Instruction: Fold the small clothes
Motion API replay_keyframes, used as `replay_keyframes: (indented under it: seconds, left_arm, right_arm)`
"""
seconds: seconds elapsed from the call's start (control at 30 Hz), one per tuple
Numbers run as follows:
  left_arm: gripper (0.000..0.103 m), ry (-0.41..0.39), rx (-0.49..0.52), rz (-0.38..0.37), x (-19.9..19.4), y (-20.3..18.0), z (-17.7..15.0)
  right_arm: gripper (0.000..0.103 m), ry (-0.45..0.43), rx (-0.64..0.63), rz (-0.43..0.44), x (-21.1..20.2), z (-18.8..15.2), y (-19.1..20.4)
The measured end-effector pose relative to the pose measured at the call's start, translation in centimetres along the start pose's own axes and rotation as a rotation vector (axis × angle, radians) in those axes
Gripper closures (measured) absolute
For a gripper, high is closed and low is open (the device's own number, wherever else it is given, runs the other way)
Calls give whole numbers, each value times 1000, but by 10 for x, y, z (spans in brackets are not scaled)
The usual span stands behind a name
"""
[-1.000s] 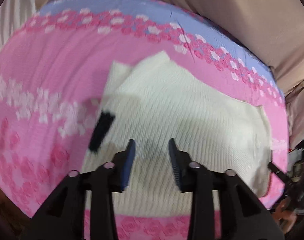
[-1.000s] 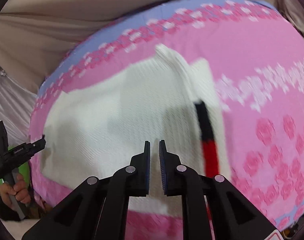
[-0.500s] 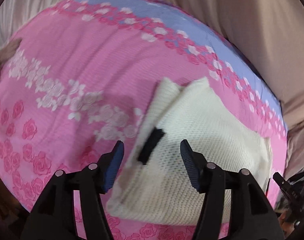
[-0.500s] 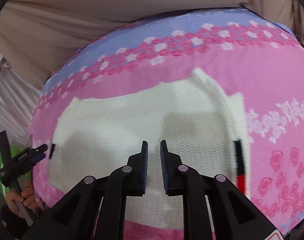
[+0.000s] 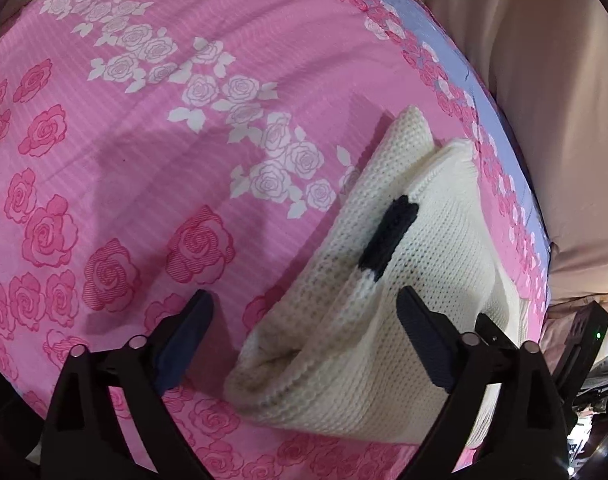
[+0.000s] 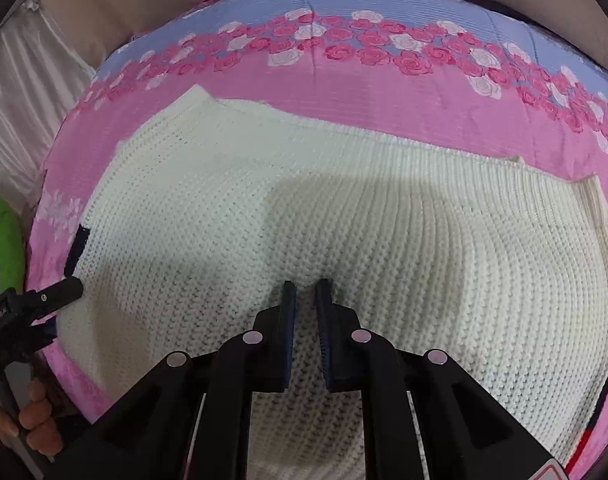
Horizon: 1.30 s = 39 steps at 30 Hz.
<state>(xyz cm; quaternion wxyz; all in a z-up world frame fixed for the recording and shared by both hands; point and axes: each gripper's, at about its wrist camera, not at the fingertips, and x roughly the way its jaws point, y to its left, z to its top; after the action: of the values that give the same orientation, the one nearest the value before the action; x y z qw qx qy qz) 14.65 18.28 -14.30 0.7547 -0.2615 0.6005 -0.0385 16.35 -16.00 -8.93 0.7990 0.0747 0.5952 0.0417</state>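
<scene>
Left gripper (image 5: 304,344): jaws spread wide, having just been opening. The folded corner of the sweater (image 5: 403,280) lies between them, pads clear of the knit on both sides; nothing held.

Right gripper (image 6: 305,312): jaws nearly closed, a narrow slit between the pads. They point down at the middle of the sweater (image 6: 343,240); no knit can be seen pinched in the slit, though contact with the fabric below cannot be told.

Sweater: cream, chunky knit, lying flat on the bed. In the left view its near end is folded over into a thick roll, with a black band (image 5: 387,236) on top of the upper layer. In the right view it fills most of the frame, ribbed edge along the far side, a black patch at its left edge and a red-and-black strip at lower right.

No containers in view.

Bed: pink cover (image 5: 144,160) printed with pink and white roses, lilac border (image 6: 304,8) along the far edge.

Beyond: beige fabric (image 5: 543,80) behind the bed. In the right view, the left gripper's tip shows at far left, a hand (image 6: 32,424) on its handle, a green object (image 6: 4,236) above it.
</scene>
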Motion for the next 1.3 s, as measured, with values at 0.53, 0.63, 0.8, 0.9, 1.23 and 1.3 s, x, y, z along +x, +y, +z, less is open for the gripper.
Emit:
replay_keyframes:
  seconds: [0.53, 0.63, 0.8, 0.9, 1.23, 1.3]
  left_arm:
    - [85, -14, 578, -220, -64, -205, -53]
    - [85, 48, 758, -259, -45, -259, -100]
    - [80, 190, 984, -92, 41, -288, -163]
    - [68, 149, 948, -122, 28, -274, -162]
    - [30, 132, 970, -102, -21, -195, -150]
    - [29, 173, 1000, -73, -7, -185, -166]
  right_arm:
    - [88, -104, 218, 253, -44, -20, -54]
    - [84, -170, 317, 254, -81, -46, -103]
    - [76, -174, 499, 185, -105, -98, -187]
    - [69, -180, 573, 200, -112, -117, -207]
    - [31, -164, 544, 410, -98, -68, -169]
    - [30, -120, 507, 343, -86, -54, -162]
